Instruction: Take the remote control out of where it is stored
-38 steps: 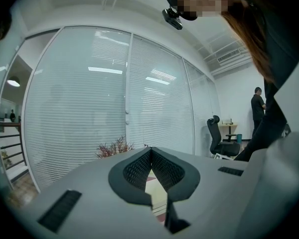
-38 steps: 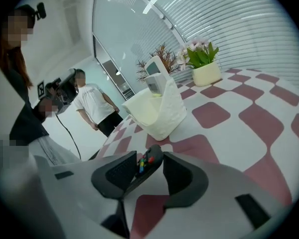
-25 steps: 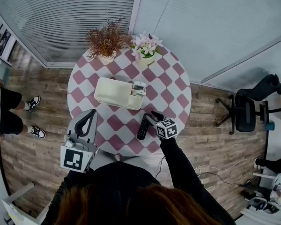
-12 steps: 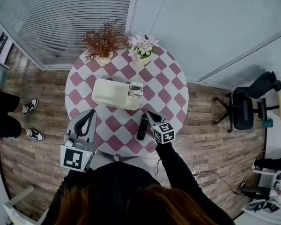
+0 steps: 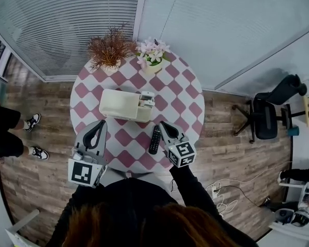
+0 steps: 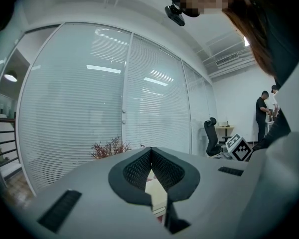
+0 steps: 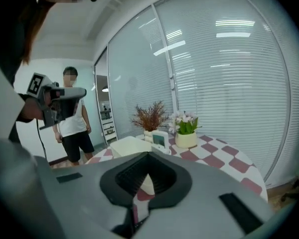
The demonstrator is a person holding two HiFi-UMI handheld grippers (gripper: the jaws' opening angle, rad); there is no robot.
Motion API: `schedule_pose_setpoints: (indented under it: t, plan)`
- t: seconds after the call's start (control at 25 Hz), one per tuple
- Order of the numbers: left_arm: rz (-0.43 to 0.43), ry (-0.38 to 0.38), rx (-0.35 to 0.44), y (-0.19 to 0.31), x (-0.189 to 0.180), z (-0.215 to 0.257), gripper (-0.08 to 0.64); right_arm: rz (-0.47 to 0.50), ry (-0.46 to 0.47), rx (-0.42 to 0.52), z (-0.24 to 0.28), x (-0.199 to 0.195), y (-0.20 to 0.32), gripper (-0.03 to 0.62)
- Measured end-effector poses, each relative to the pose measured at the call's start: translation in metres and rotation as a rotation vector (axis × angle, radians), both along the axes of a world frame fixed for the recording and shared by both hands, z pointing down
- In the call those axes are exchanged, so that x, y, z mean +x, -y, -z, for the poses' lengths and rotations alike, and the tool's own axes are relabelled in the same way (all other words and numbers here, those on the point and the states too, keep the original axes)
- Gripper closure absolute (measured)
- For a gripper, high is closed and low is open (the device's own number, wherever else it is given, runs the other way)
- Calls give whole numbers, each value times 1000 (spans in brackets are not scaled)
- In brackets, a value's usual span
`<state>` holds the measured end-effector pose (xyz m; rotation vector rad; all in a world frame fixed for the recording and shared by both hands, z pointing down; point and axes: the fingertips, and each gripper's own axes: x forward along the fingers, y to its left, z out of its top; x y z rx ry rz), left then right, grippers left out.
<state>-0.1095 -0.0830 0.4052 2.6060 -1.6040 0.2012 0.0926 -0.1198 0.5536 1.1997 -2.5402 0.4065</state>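
Remote control (image 5: 155, 139), slim and black, lies flat on the pink-checked table (image 5: 188, 94), between left gripper (image 5: 101, 123) and right gripper (image 5: 164, 124), nearer the right; both grippers' jaws are closed, empty.

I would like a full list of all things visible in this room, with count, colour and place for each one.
table: one, round, pink and white checks, middle of the room
storage box: one, cream, on the table, left of centre
small device: one, white with a screen, at the box's right end
remote control: one, black, flat on the table near its front edge
dried plant: one, reddish brown, far edge of the table
flowers: one pot, pink and white, beside the dried plant
office chair: one, black, on the floor at right
bystander: one, dark shorts, at left
left gripper: grey, shut, empty, left of the remote control
right gripper: grey, shut, empty, right of the remote control
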Motion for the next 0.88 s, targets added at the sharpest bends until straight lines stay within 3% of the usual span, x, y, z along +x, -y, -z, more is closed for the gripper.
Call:
schedule_pose_setpoints:
  t: [0.36, 0.6, 0.88]
  plan:
    - [-8, -9, 18, 3, 2, 3, 554, -18, 93, 187, 99, -12, -8, 578]
    - [-7, -19, 35, 3, 2, 11, 554, -16, 107, 313, 155, -20, -22, 578]
    - [8, -6, 52, 4, -2, 16, 554, -35, 116, 366, 183, -22, -29, 578]
